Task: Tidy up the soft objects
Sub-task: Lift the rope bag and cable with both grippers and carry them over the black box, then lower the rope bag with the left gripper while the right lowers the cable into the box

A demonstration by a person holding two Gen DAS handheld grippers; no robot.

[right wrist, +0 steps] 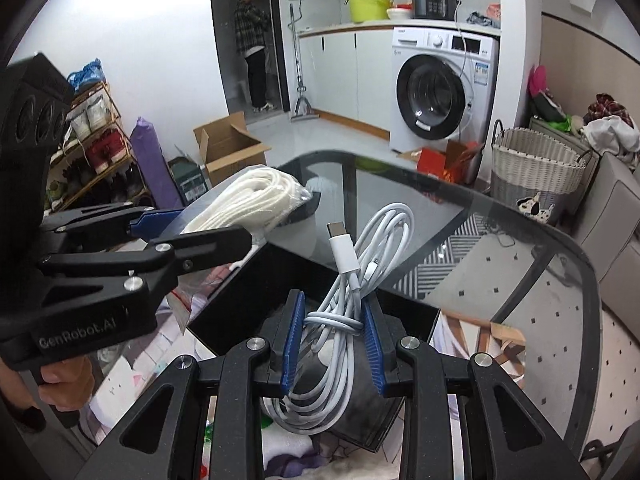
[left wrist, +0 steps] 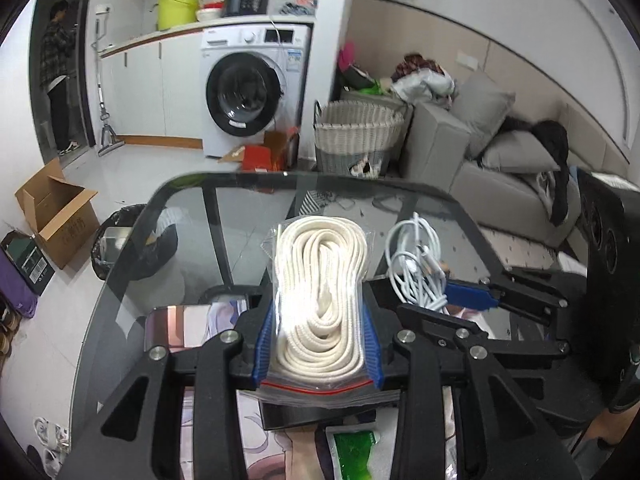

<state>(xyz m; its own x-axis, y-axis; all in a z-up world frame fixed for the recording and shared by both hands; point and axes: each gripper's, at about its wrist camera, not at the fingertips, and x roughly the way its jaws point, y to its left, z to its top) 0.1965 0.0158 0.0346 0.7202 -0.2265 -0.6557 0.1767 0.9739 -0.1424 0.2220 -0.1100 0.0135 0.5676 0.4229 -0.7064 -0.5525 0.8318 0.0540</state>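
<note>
Two grippers are held over a glass table, each clamped on a soft bundle. On the left, the left gripper is closed on a bag of white rope; the clear zip bag is pinched between the blue pads, with its red seal line nearest the camera and the coiled rope reaching forward above the glass. Just to its right, the right gripper is clenched around a coiled white cable, whose loops are squeezed between the blue pads while a plug end is raised above them. A black tray is seen on the table below both bundles. Farther back, a washing machine is seen, and to the right of it a wicker basket is set beside a grey sofa.
</note>
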